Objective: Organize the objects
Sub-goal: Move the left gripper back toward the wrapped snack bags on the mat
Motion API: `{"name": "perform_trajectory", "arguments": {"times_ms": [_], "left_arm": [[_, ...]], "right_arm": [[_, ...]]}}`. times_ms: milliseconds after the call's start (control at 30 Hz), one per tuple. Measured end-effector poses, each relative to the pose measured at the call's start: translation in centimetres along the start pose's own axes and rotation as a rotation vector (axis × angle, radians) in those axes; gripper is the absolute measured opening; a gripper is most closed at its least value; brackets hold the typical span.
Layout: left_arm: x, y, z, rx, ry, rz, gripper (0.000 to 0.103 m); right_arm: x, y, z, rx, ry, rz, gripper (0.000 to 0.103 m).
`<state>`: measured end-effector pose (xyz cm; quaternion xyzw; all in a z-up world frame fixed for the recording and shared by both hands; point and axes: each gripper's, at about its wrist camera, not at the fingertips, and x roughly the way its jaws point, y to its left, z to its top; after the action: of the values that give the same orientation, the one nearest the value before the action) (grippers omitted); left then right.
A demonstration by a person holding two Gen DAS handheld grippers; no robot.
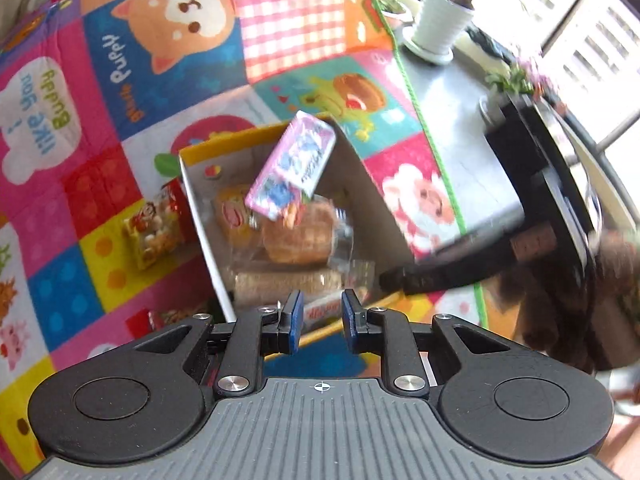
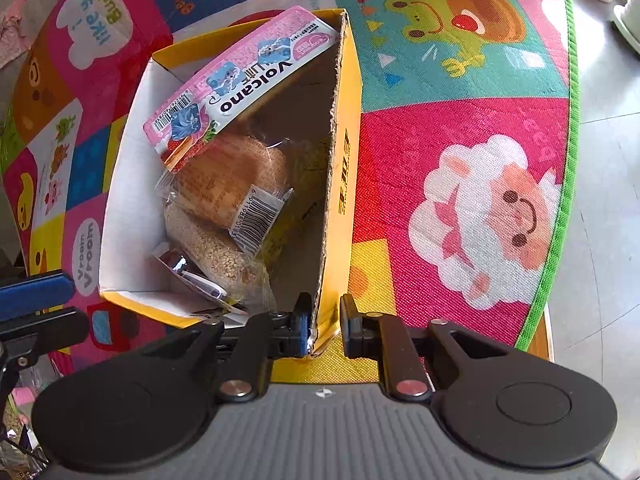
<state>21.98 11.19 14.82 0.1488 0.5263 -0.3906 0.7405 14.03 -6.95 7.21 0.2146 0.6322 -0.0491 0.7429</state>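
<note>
Pink packet [image 2: 240, 80], printed "Volcano", barcode at one end: lies tilted atop the contents of the yellow cardboard box [image 2: 340, 184], at 11 o'clock from the right gripper [image 2: 323, 326]. Box also holds wrapped bread [image 2: 228, 188] and a sesame bar [image 2: 218, 252]. Right gripper straddles the box's wall, fingers parted. Left gripper [image 1: 319, 326] spread, holding nothing, box at its 12 o'clock. Play mat [image 2: 460, 152] reads "Vroom Vroom".

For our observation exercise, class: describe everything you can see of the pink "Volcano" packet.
The pink Volcano packet is a flat, glossy rectangular pack with bold black "Volcano" lettering, blue picture panels, a barcode at one end and a red-orange picture at its lower corner. It looks intact. It lies tilted across the top of the yellow cardboard box, above the wrapped bread; whether it touches either is unclear. Neither hand-held gripper holds it.
</note>
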Motion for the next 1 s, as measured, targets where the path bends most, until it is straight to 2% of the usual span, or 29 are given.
{"name": "perform_trajectory", "arguments": {"times_ms": [100,200,267,300,367,433,533,567,633,667,733,767,800,833,867,933,1000], "left_arm": [[0.0,1.1,2.7,-0.09,-0.058,-0.004,0.023],[1.1,0.8,6.3,-0.036,-0.083,0.022,0.023],[2.5,1.0,8.2,-0.034,-0.096,0.072,0.023],[3.2,1.5,9.0,-0.072,-0.098,0.089,0.023],[4.9,3.4,9.9,-0.229,-0.076,0.082,0.023],[6.6,4.7,9.8,-0.379,-0.003,0.016,0.023],[8.0,3.7,9.0,-0.452,0.102,-0.175,0.023],[8.0,3.1,8.5,-0.456,0.112,-0.23,0.024],[7.3,2.3,7.8,-0.484,0.083,-0.252,0.024],[7.0,2.6,7.6,-0.53,0.056,-0.261,0.024],[5.4,3.8,7.3,-0.617,-0.082,-0.21,0.024],[4.6,4.4,7.3,-0.641,-0.149,-0.154,0.024],[4.2,5.0,7.4,-0.647,-0.182,-0.094,0.024],[4.5,5.5,7.6,-0.639,-0.176,-0.052,0.024],[5.2,6.0,7.8,-0.616,-0.138,-0.032,0.024],[6.8,6.5,7.6,-0.579,-0.064,-0.019,0.024],[8.0,6.4,6.5,-0.609,-0.005,-0.08,0.025]], "right_arm": [[0.0,-0.3,0.1,0.009,0.0,0.012,0.015],[0.2,-0.1,0.1,-0.001,-0.003,0.012,0.015],[0.3,0.1,0.0,-0.011,-0.008,0.005,0.015],[0.4,0.1,0.0,-0.013,-0.011,0.007,0.015],[0.4,-0.1,0.0,-0.008,-0.013,0.018,0.015],[0.3,-0.4,-0.1,0.0,-0.017,0.028,0.015],[0.3,-0.5,-0.1,0.008,-0.023,0.033,0.015],[0.3,-0.4,-0.2,0.007,-0.025,0.034,0.015],[0.3,-0.5,-0.2,0.008,-0.026,0.036,0.015],[0.2,-0.5,-0.1,0.008,-0.025,0.036,0.015],[0.1,-0.4,-0.2,0.0,-0.026,0.033,0.015],[0.1,-0.4,-0.2,-0.004,-0.028,0.032,0.015],[0.1,-0.3,-0.2,-0.006,-0.029,0.03,0.015],[0.2,-0.2,-0.2,-0.01,-0.03,0.027,0.015],[0.2,-0.1,-0.2,-0.017,-0.033,0.025,0.016],[0.3,0.0,-0.2,-0.025,-0.039,0.021,0.016],[0.3,-0.1,-0.3,-0.022,-0.042,0.026,0.016]]}}
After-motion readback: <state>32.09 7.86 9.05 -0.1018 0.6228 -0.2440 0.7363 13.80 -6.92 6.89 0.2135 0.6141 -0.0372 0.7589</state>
